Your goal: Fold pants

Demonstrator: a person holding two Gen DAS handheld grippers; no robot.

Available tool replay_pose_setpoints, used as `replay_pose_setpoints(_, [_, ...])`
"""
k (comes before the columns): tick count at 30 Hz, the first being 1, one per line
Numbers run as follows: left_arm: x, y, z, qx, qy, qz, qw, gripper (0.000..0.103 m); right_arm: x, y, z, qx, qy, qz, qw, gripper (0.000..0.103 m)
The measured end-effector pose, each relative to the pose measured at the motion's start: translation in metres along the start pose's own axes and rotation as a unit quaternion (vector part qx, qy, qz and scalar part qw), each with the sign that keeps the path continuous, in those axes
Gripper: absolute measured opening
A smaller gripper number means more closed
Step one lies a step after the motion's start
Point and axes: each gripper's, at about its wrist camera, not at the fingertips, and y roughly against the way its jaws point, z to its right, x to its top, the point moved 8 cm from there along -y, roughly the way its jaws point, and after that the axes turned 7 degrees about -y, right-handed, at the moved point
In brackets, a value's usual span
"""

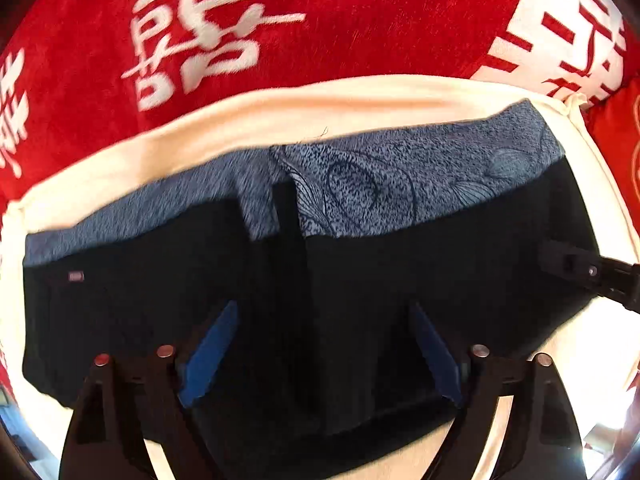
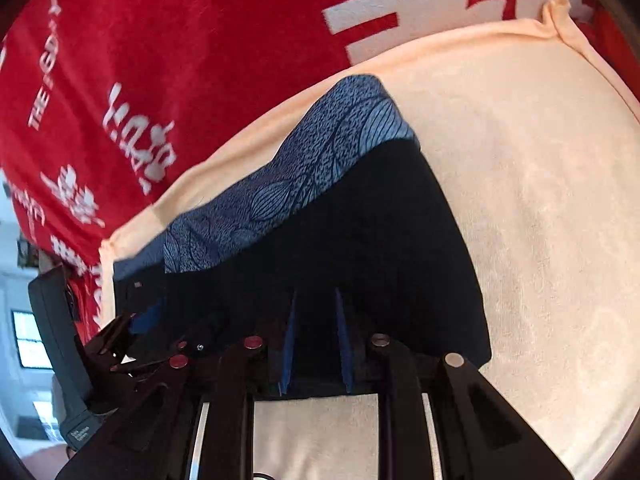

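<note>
Pants [image 1: 360, 280] folded on cream towel [image 1: 320, 108]. Left gripper [image 1: 320, 344] jaws released; right gripper [image 2: 316, 336] narrow, grip unclear. Press the 12 o'clock edge flat.

Your views are bright and evenly daylit, with strong fisheye bending and dark corners. Motion blur smears the red blanket [image 1: 360, 20] lettering. The dark pants [image 1: 160, 312] lose detail. Glare flares at the left view's lower right.
</note>
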Motion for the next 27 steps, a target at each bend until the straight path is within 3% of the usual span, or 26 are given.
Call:
replay_pose_setpoints(3, [-0.015, 0.008, -0.011, -0.022, 0.046, -0.019, 0.9985, 0.088, 0.002, -0.001, -0.001, 0.015, -0.017, -0.021, 1.0, 0.021])
replay_pose_setpoints(5, [-0.023, 0.022, -0.021, 0.008, 0.061, -0.021, 0.9979, 0.088, 0.003, -0.003, 0.002, 0.024, -0.031, -0.035, 0.999, 0.021])
replay_pose_setpoints(9, [-0.039, 0.045, -0.035, 0.021, 0.092, -0.016, 0.9954, 0.088, 0.0, -0.004, -0.001, 0.013, -0.019, -0.06, 0.998, 0.023])
replay_pose_setpoints(14, [-0.072, 0.051, -0.067, 0.037, 0.152, -0.05, 0.9864, 0.088, -0.016, -0.001, -0.03, -0.028, 0.066, -0.068, 0.995, 0.057])
replay_pose_setpoints(16, [-0.086, 0.053, -0.074, 0.036, 0.172, -0.053, 0.983, 0.088, -0.025, -0.001, -0.05, -0.053, 0.11, -0.062, 0.991, 0.058])
replay_pose_setpoints(23, [-0.114, 0.07, -0.111, 0.036, 0.196, -0.049, 0.9788, 0.088, -0.023, -0.022, -0.136, -0.026, 0.181, -0.031, 0.983, 0.058])
replay_pose_setpoints(25, [-0.117, 0.072, -0.118, 0.039, 0.195, -0.046, 0.9789, 0.088, -0.025, -0.046, -0.149, -0.036, 0.191, -0.042, 0.98, 0.06])
replay_pose_setpoints(27, [-0.12, 0.074, -0.127, 0.044, 0.194, -0.045, 0.9789, 0.088, -0.04, -0.071, -0.148, -0.057, 0.187, -0.082, 0.977, 0.061])
